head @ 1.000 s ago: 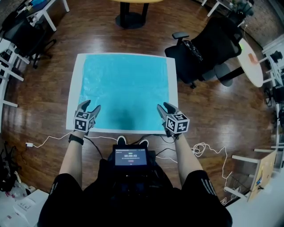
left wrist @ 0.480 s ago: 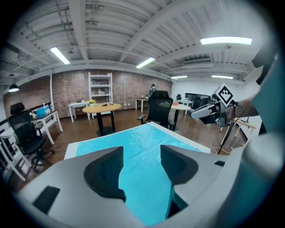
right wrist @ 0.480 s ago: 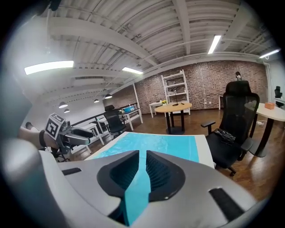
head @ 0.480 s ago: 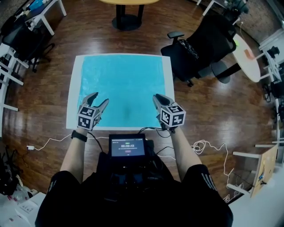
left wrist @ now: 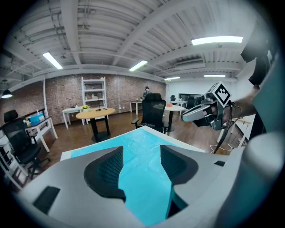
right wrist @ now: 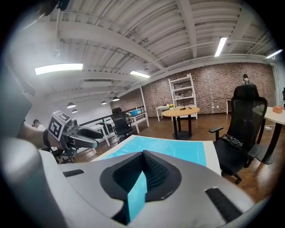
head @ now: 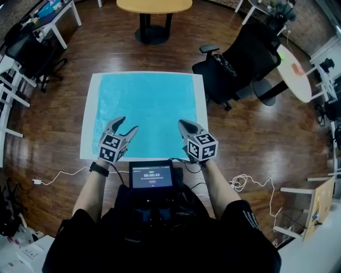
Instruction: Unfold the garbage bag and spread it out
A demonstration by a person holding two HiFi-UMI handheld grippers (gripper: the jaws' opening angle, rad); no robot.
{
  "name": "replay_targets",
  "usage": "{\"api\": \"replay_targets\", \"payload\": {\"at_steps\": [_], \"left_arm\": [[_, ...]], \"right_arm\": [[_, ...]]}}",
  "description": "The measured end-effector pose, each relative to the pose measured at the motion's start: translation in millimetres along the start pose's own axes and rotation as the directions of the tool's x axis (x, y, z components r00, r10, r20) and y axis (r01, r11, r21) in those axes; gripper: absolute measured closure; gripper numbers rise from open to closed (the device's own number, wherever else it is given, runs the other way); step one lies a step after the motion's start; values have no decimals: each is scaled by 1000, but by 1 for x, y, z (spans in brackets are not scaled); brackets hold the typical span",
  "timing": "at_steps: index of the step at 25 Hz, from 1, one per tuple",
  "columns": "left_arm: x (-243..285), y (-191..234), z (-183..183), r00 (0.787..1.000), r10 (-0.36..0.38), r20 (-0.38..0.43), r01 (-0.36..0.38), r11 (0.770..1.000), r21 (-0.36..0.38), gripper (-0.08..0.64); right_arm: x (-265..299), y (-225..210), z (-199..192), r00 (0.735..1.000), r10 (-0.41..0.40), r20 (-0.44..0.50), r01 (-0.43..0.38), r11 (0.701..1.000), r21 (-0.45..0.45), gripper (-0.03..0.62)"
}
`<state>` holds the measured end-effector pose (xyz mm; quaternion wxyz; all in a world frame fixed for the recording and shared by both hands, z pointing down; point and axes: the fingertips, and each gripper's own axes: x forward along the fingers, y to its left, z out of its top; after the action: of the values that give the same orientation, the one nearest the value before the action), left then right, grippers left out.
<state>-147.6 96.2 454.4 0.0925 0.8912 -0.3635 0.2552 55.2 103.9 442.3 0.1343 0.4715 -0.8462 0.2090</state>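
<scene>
At the far left, white desks (head: 11, 80) and a black chair (head: 33, 45) are seen at the edge of the wooden floor (head: 58, 122), well apart from the work. A thin white cable (head: 58, 171) is laid on the floor, near the person and left of the left arm. A white sheet (head: 90, 128) is spread flat on the floor. The cyan garbage bag (head: 149, 101) is laid on it, unfolded and flat, so that only a white border is left showing round it. The left gripper (head: 127, 125) is held above the near left part of the bag with its jaws spread. Only the bag below is seen between them, and nothing is pinched. A small lit screen (head: 152, 175) is worn at the person's chest, between the two arms. Beyond the far edge of the sheet a round wooden table (head: 154, 5) is set on a black foot. The right gripper (head: 183, 123) is held above the near right part of the bag. Its jaws have just been closing and are pressed together at the tips, with nothing caught between them. A black office chair (head: 242, 61) is parked just beside the far right corner of the sheet, apart from the bag. A second white cable (head: 250, 184) is coiled on the floor near the right arm. Farther right, a white round table (head: 296, 74) is placed.
</scene>
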Motion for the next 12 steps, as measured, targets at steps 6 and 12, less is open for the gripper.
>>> {"api": "replay_targets", "payload": {"at_steps": [6,12], "left_arm": [[3,-13,4,1000,-12,-7,12,1000,11,291],[2,-12,7,1000,-3,11,3,1000,22,291]], "right_arm": [[-3,9,7,999,35,14,-35,999,-25,572],[-4,14,8,999,50,20,-49,998,-33,572]]}}
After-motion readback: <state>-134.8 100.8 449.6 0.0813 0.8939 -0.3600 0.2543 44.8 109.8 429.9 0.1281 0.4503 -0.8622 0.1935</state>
